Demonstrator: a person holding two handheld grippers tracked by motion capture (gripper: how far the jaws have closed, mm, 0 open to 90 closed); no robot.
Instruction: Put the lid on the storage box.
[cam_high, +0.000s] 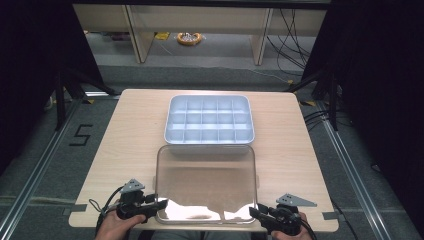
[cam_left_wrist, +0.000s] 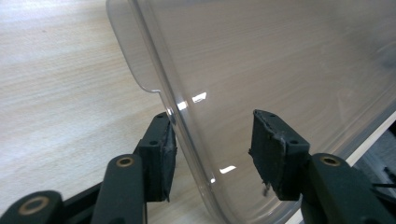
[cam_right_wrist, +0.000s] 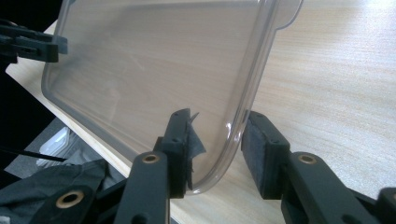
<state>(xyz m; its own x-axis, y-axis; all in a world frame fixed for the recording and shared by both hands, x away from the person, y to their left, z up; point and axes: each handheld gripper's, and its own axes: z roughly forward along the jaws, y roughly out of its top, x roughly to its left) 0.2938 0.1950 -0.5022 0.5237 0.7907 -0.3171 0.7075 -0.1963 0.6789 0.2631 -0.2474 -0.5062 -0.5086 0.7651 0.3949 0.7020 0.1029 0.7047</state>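
The clear lid (cam_high: 206, 182) lies on the counter (cam_high: 125, 130) before the compartment tray (cam_high: 209, 119), right tongs (cam_right_wrist: 217, 144) clamping its near corner, left tongs (cam_left_wrist: 212, 154) straddling the other unclenched, for lifting evenly.

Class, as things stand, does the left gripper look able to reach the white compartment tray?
Probably yes: the left gripper straddles the clear plastic lid's near corner, while the bare wooden table beside it leaves room.
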